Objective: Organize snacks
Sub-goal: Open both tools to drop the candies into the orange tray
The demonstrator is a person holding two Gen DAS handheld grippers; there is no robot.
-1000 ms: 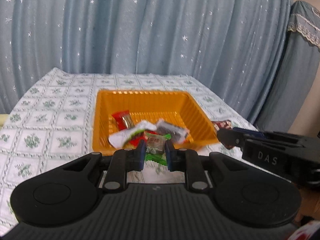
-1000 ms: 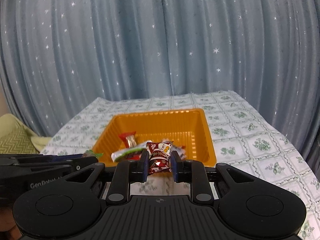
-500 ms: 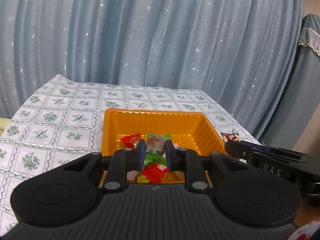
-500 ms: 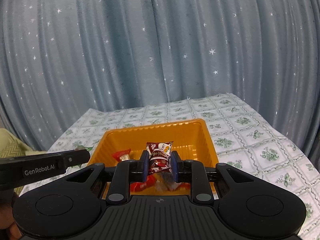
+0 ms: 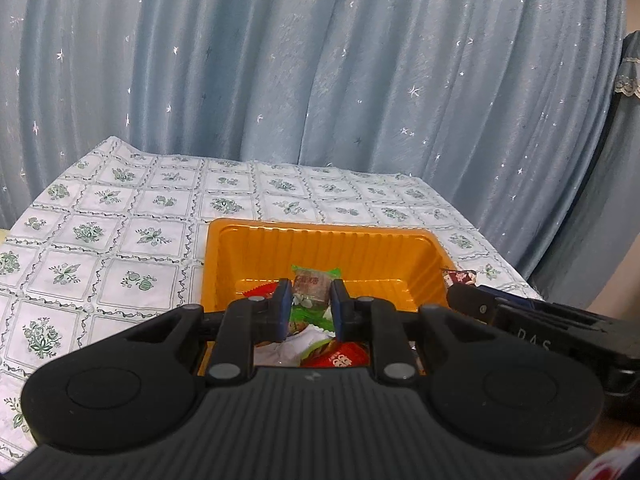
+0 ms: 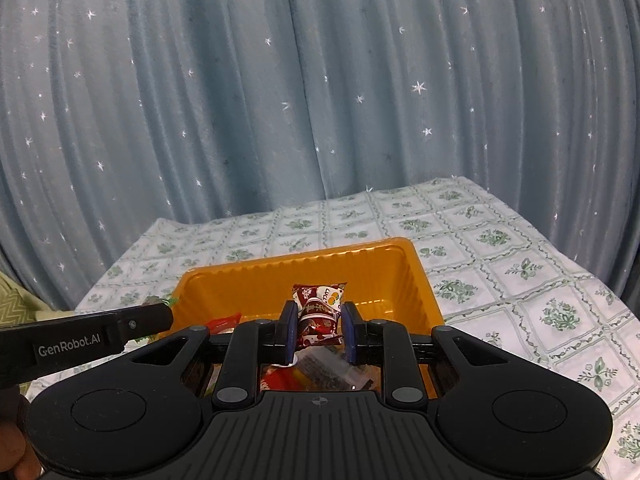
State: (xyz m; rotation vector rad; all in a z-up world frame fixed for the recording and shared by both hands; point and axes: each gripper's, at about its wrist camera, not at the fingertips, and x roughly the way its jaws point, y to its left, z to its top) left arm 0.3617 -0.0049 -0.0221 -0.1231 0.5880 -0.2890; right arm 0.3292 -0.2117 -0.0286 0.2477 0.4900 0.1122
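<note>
Orange tray [image 5: 320, 246] is hovered over by both grippers: left gripper [image 5: 307, 309] is clamped on a green-wrapped snack [image 5: 308, 286], right gripper [image 6: 318, 330] on a red-brown snack [image 6: 318, 312]. If released early, either could be dropped outside the rim.

The left tongs [image 5: 307, 304] are pinching a green-wrapped brown snack packet [image 5: 308, 286] above the orange ribbed plastic tray [image 5: 320, 240], which is sitting on the floral-clothed counter [image 5: 132, 236].

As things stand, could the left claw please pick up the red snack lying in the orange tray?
Probably not: the left claw is shut on a green-wrapped snack, so it has no free grip for the red snack below.
</note>
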